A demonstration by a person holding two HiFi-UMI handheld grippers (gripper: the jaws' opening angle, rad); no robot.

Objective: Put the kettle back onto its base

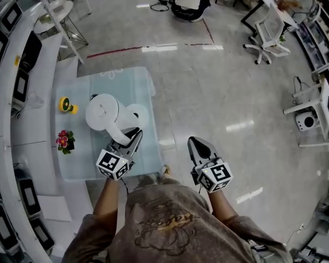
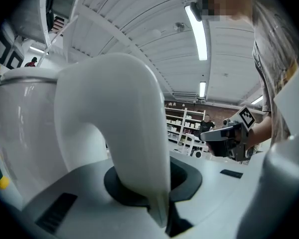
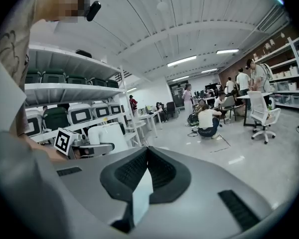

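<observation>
The kettle is showing plain white on a table glowing pale aqua. At its nine o'clock a toy is shining yellow, and at seven o'clock flowers are showing pink-red. The left gripper and right gripper are wearing grey, their marker cubes carrying black-and-white squares.

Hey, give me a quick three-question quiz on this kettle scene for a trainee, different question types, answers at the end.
1. True or false: the right gripper holds the kettle.
2. Which part of the kettle does the left gripper clamp? A spout, B handle, C lid.
3. Fill in: left of the kettle on the table stands a small pot of red ___.
Key: 1 false, its jaws are shut on nothing; 2 B; 3 flowers.
</observation>
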